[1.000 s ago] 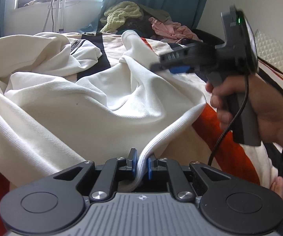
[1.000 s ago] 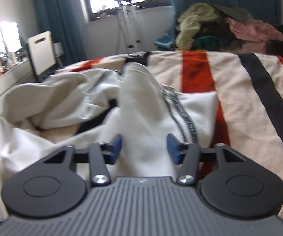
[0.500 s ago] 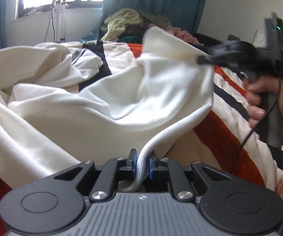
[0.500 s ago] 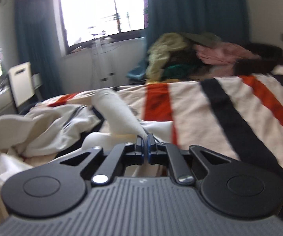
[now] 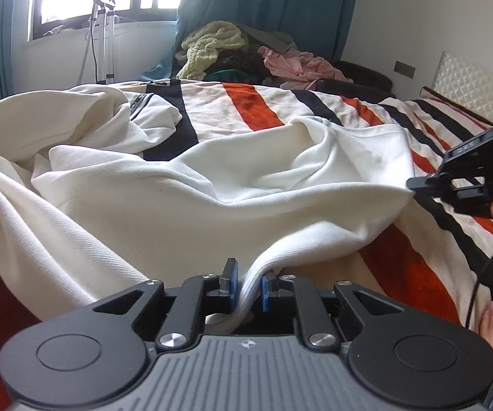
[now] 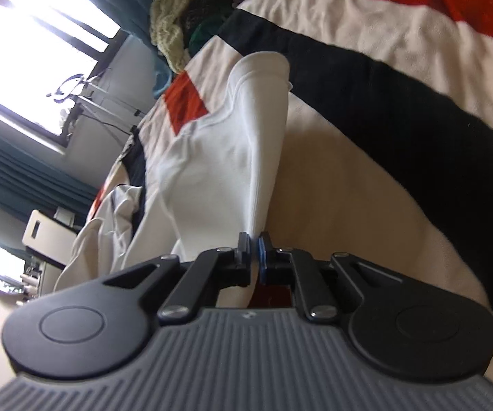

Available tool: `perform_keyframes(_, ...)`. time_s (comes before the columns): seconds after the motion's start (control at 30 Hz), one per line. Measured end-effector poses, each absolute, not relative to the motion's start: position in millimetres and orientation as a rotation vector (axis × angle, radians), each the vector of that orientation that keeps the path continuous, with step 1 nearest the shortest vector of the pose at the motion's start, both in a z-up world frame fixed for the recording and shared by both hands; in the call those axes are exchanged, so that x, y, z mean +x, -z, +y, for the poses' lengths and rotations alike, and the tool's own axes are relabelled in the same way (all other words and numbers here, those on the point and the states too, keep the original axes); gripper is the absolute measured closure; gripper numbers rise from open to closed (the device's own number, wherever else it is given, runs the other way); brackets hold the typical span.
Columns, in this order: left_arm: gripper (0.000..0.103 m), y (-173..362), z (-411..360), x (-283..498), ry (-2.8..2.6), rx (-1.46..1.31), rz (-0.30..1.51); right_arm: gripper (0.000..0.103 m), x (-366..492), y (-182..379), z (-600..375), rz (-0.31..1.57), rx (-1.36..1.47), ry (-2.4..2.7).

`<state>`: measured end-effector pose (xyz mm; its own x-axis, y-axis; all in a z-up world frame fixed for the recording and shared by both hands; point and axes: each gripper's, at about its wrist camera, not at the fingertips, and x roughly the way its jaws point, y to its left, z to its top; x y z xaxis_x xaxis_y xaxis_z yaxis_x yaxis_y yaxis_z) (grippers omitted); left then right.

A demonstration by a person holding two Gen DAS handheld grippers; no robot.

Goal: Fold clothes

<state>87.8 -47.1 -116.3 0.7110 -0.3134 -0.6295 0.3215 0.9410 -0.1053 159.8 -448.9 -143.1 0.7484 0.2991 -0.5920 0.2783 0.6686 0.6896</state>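
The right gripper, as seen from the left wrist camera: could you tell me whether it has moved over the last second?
Yes. The right gripper has dropped from level with the clothes pile to low over the striped blanket, drawing the white garment rightward.

White garment [image 5: 184, 198]: matt ribbed knit cloth, finely textured. Striped blanket [image 5: 249, 109], upper centre: fuzzy matt fleece. Left gripper [image 5: 249, 286], lower centre: matt black plastic, grey ribbed housing, shiny metal screws, blue pads [image 5: 233, 281].

Sleeve pulled out sideways

The right tongs [image 6: 254, 255], open a second ago, have clamped the white garment [image 5: 212, 185], swung from 12 o'clock down toward 3 o'clock, rolled sideways, and stretched its fabric low over the bed [image 5: 253, 109].
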Motion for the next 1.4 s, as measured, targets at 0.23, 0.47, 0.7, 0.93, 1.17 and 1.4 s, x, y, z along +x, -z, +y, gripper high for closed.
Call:
perform_keyframes(0.23,0.088,118,-46,88,0.354,0.009,0.711,0.059,160,135,-463,0.722,0.878,-0.018)
perform_keyframes(0.47,0.084,120,-48,93,0.351,0.001,0.726,0.037,195,153,-497,0.685,1.018,0.058)
perform_keyframes(0.7,0.074,124,-52,100,0.353,0.001,0.737,0.086,246,168,-508,0.642,0.92,0.06)
perform_keyframes(0.93,0.07,120,-55,98,0.415,-0.033,0.681,0.098,203,120,-513,0.366,0.868,0.056)
perform_keyframes(1.17,0.065,111,-59,86,0.515,-0.079,0.631,0.098,124,109,-554,0.258,0.918,0.335)
perform_keyframes(1.4,0.052,103,-27,84,0.488,-0.239,0.725,0.097,117,182,-592,0.536,1.267,0.489)
